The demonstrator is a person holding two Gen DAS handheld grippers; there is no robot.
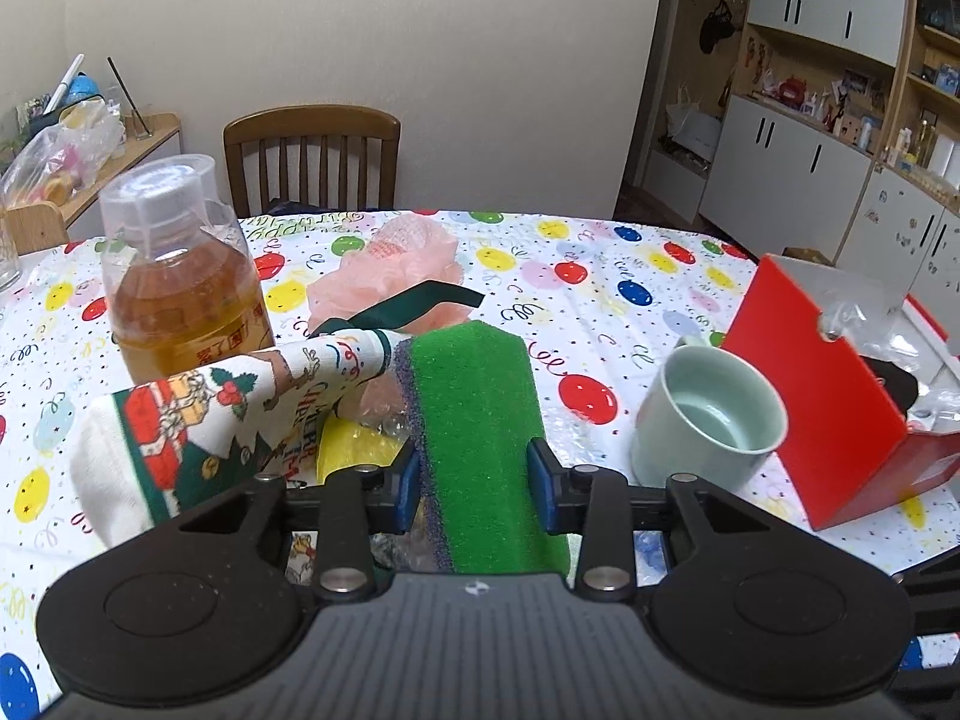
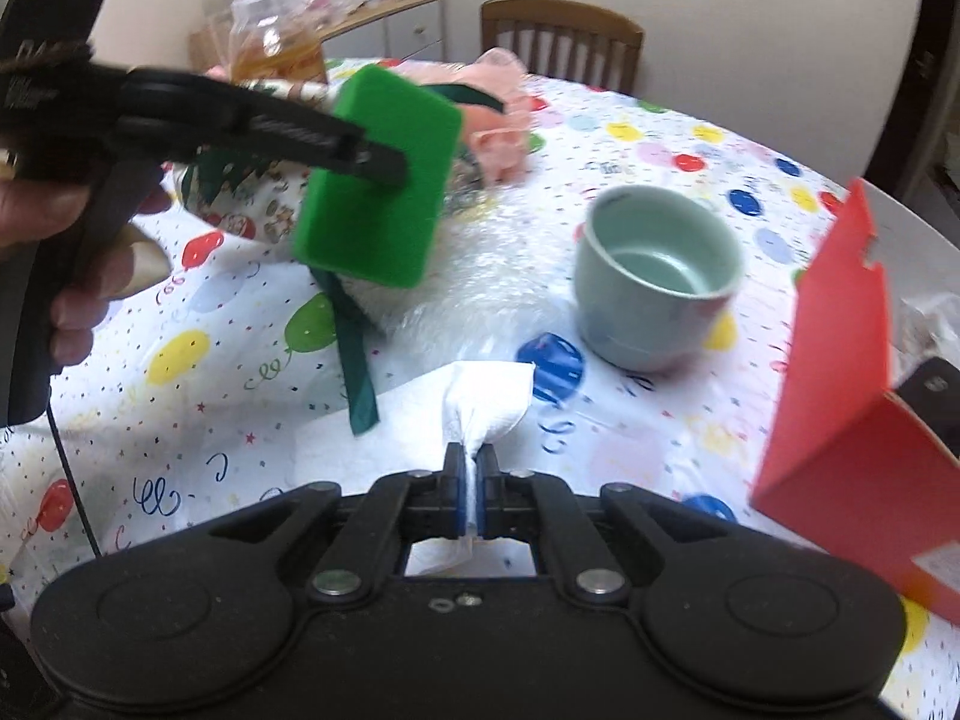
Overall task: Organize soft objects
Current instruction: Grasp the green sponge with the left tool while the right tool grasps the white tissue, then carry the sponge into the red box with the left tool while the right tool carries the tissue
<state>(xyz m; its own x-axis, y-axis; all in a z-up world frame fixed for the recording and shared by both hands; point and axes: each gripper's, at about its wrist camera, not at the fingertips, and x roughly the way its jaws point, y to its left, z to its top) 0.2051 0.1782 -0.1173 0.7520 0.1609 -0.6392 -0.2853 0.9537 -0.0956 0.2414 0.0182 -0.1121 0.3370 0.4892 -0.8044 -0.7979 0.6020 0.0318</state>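
Sponge (image 1: 480,420) nr bottle (image 1: 180,276), label illegible

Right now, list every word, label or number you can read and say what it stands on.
"MERR": partial red letters on the Christmas-print cloth; the rest is folded away.
Red Chinese characters on the tea bottle label: too small to read.
Green mirrored lettering on the tablecloth far edge: not legible.
Red box label corner: blurred.
Pale print on the left gripper handle: blurred.
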